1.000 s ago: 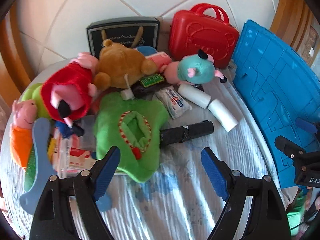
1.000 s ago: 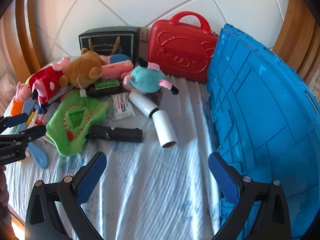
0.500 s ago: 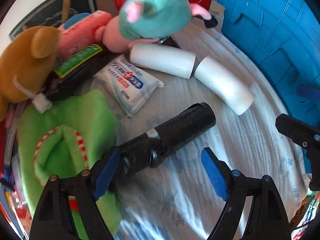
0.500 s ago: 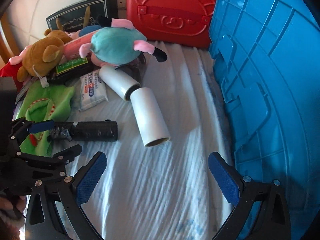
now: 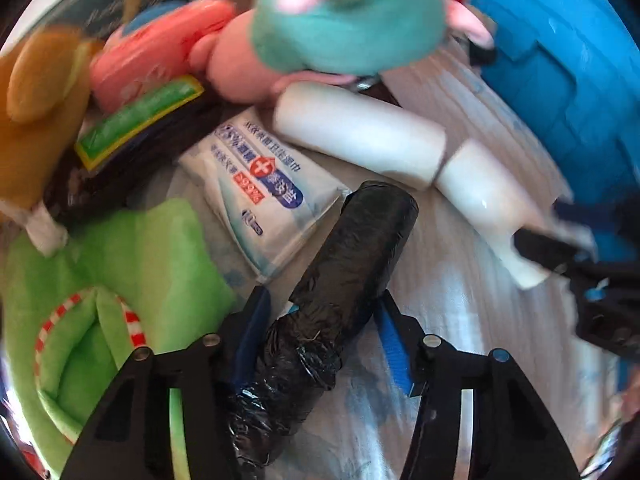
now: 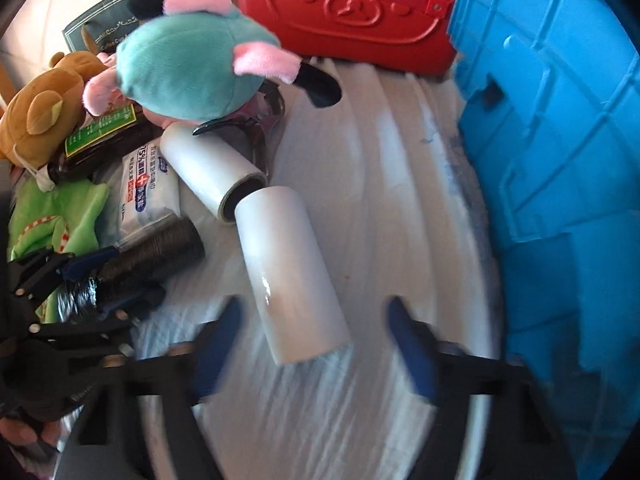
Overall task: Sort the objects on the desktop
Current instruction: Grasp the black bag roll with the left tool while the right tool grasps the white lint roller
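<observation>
My left gripper (image 5: pixel 320 332) is shut on a black roll of bags (image 5: pixel 344 280), its blue pads pressed on both sides of the roll; it also shows in the right wrist view (image 6: pixel 132 264). My right gripper (image 6: pixel 312 344) is open, its fingers either side of the near end of a white roll (image 6: pixel 288 272), not touching it. A second white roll (image 6: pixel 212 172) lies behind it. A wipes packet (image 5: pixel 264 184) lies beside the black roll.
A blue crate (image 6: pixel 560 160) stands on the right, a red case (image 6: pixel 352 12) at the back. A teal plush (image 6: pixel 192 68), brown bear (image 6: pixel 40 108), dark bottle (image 6: pixel 100 140) and green plush (image 5: pixel 100 280) crowd the left. A striped cloth (image 6: pixel 380 200) covers the table.
My left gripper moved forward and closed on the black roll. My right gripper advanced to the near white roll and narrowed its opening.
</observation>
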The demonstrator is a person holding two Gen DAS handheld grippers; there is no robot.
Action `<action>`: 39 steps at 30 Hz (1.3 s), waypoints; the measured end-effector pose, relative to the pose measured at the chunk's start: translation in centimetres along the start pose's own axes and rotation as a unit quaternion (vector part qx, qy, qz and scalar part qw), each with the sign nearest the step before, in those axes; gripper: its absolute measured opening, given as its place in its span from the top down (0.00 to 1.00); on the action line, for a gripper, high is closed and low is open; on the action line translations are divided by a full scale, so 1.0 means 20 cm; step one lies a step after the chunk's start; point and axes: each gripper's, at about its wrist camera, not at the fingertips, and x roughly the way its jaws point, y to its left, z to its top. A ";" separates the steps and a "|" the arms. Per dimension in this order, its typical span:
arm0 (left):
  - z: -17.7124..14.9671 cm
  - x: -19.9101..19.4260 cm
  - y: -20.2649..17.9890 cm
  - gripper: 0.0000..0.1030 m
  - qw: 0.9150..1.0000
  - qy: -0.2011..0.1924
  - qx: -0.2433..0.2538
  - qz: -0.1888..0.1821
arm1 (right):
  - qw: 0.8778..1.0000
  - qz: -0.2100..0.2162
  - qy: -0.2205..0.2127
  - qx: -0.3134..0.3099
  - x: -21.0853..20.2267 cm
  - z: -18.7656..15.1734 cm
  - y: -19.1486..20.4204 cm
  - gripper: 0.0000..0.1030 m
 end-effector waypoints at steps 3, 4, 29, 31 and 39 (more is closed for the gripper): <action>0.00 -0.02 0.04 0.49 0.999 0.008 -0.043 -0.022 | 1.000 0.014 0.006 -0.003 0.04 0.01 0.02 0.44; -0.01 -0.02 0.04 0.49 0.999 0.006 -0.049 -0.022 | 1.000 0.018 0.007 -0.005 0.05 0.01 0.03 0.44; -0.08 -0.01 -0.10 0.44 0.999 -0.019 0.002 0.050 | 0.997 0.074 0.004 0.017 0.21 -0.02 -0.04 0.16; -0.08 -0.01 -0.11 0.44 0.998 -0.017 0.003 0.056 | 0.998 0.055 0.014 0.018 0.22 -0.02 -0.04 0.29; -0.07 -0.01 -0.10 0.40 0.998 -0.014 0.000 0.060 | 1.000 0.014 -0.005 -0.023 0.17 0.01 0.04 0.44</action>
